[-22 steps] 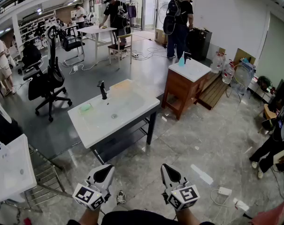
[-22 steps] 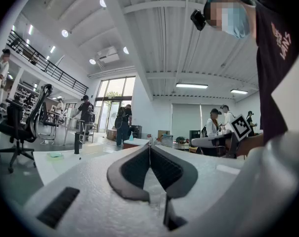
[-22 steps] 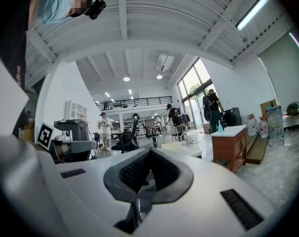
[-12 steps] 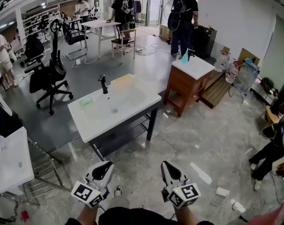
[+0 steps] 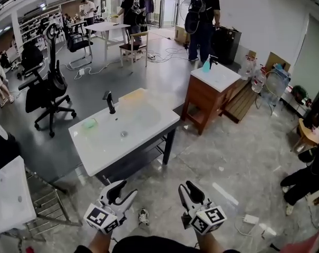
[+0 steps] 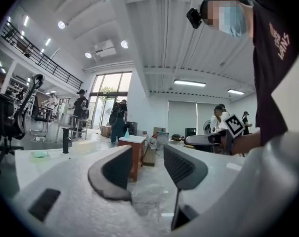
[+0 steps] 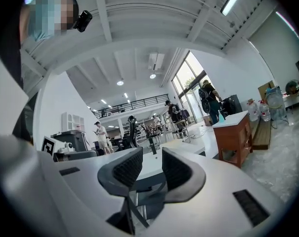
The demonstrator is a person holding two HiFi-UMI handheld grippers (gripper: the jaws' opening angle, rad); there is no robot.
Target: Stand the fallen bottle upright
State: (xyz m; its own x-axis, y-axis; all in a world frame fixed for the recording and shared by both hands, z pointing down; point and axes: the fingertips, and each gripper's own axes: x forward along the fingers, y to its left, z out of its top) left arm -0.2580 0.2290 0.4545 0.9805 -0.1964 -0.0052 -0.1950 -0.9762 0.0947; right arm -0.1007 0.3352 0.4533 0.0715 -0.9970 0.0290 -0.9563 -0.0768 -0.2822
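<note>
No fallen bottle can be made out for certain. A white sink table (image 5: 96,146) with a black tap (image 5: 109,102) stands ahead; on it lie a small green thing (image 5: 89,123) and a pale yellowish thing (image 5: 133,95) at the far edge. A teal bottle (image 5: 205,65) stands upright on the wooden cabinet (image 5: 201,101). My left gripper (image 5: 121,191) and right gripper (image 5: 188,188) hang low over the floor, well short of the table. Both are open with nothing between the fingers, as the left gripper view (image 6: 147,167) and right gripper view (image 7: 150,168) also show.
A black office chair (image 5: 48,88) stands left of the table, a metal rack (image 5: 48,202) and a white basin (image 5: 11,194) nearer left. Two people (image 5: 132,9) (image 5: 201,15) stand at the back. Another person (image 5: 307,178) crouches at right. Water jugs (image 5: 251,70) sit beyond the cabinet.
The head camera has shifted, so the sink table sits a little further left. The jaws of both grippers stand wider apart than before, the left most clearly.
</note>
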